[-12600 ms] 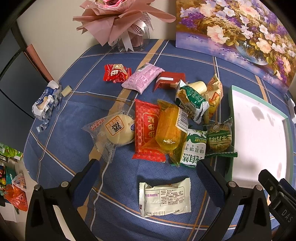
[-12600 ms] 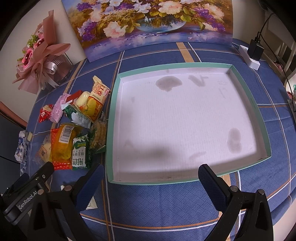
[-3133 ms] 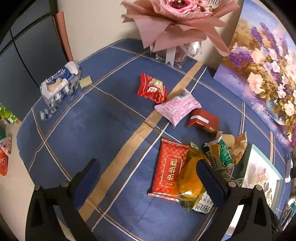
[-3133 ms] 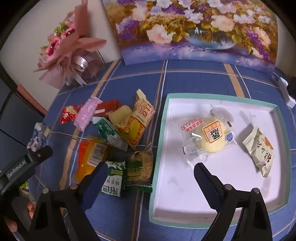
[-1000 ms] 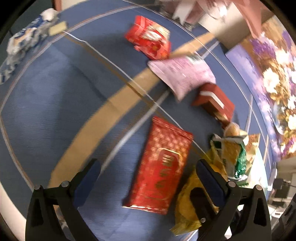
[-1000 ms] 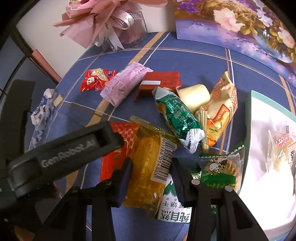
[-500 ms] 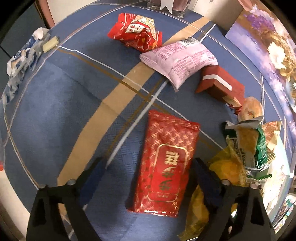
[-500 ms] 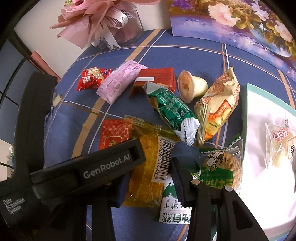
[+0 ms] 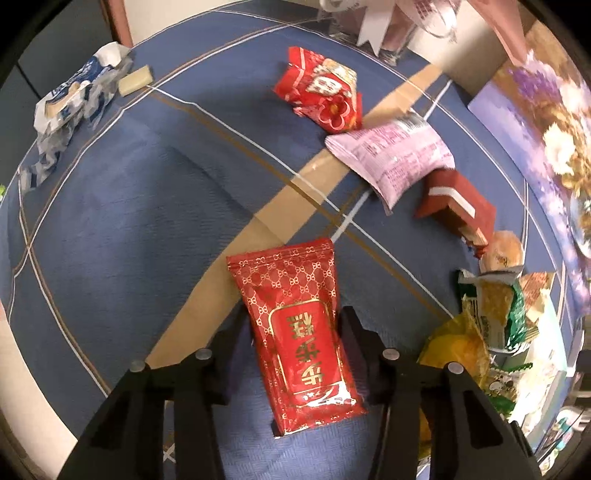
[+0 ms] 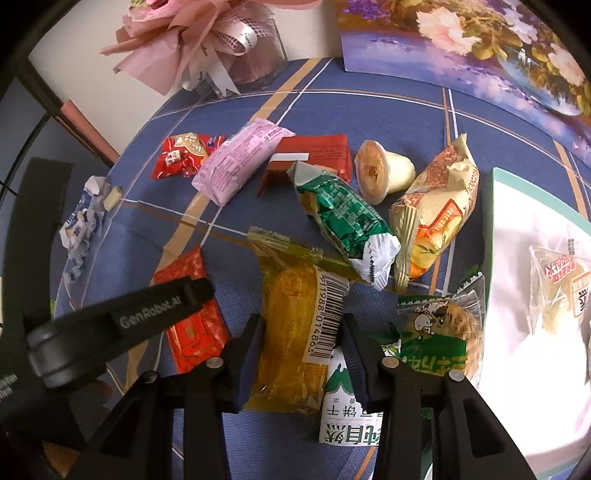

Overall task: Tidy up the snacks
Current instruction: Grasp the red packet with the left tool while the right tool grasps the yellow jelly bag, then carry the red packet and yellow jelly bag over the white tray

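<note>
My left gripper [image 9: 293, 343] is shut on the flat red gold-patterned packet [image 9: 295, 325], which lies on the blue tablecloth; that packet also shows in the right wrist view [image 10: 192, 314] under the left gripper's arm. My right gripper [image 10: 301, 350] is shut on the yellow-orange snack packet [image 10: 295, 325] with a barcode. Around it lie a green-and-white packet [image 10: 343, 221], a yellow-orange chip bag [image 10: 436, 218], a pudding cup [image 10: 380, 173], a green biscuit packet [image 10: 436, 339] and a white-green biscuit pack [image 10: 343, 417]. The white tray [image 10: 517, 229] at right holds a wrapped bun [image 10: 561, 288].
A small red candy bag [image 9: 321, 96], a pink packet [image 9: 391, 158] and a dark red box [image 9: 458, 206] lie further back. A crumpled blue-white wrapper [image 9: 70, 107] sits at the far left edge. A pink bouquet [image 10: 207, 33] and a flower painting [image 10: 480, 40] stand behind.
My left gripper has closed its fingers on the red packet, which had lain between open jaws. My right gripper stays closed on the yellow-orange packet.
</note>
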`<move>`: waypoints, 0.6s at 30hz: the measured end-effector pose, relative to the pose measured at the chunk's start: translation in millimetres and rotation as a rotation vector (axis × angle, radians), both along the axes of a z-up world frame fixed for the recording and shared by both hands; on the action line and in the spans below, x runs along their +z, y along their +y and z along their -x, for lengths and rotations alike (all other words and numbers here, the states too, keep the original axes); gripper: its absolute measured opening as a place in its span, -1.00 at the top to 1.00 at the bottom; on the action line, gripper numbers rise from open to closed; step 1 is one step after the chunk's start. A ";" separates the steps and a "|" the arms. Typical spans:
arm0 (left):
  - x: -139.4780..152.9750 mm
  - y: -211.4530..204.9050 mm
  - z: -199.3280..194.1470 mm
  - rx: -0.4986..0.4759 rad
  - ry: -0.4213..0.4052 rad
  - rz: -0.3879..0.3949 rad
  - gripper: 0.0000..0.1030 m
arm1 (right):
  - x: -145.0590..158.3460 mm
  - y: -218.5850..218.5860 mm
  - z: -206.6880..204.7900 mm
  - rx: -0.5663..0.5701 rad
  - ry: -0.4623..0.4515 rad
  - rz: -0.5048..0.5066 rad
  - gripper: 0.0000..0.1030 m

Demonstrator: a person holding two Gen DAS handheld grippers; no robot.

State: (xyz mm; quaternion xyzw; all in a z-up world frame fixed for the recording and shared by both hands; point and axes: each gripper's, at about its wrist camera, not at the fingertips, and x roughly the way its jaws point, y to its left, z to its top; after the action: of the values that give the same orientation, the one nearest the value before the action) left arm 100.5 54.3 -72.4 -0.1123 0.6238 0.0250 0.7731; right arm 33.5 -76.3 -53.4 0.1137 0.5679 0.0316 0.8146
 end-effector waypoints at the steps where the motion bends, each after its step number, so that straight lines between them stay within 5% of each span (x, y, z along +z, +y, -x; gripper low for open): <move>1: 1.6 3.2 0.2 0.007 -0.005 0.004 0.06 | 0.6 1.6 -0.1 0.004 -0.002 0.005 0.18; 18: 89.0 26.8 19.3 0.034 -0.245 0.047 0.07 | 67.2 -4.7 16.2 -0.020 -0.151 -0.043 0.21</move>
State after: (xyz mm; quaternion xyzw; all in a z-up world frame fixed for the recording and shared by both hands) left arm 81.2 81.1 16.6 -0.1432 0.5229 0.0096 0.8402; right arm 17.4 -81.0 13.8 0.1342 0.5028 0.0442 0.8528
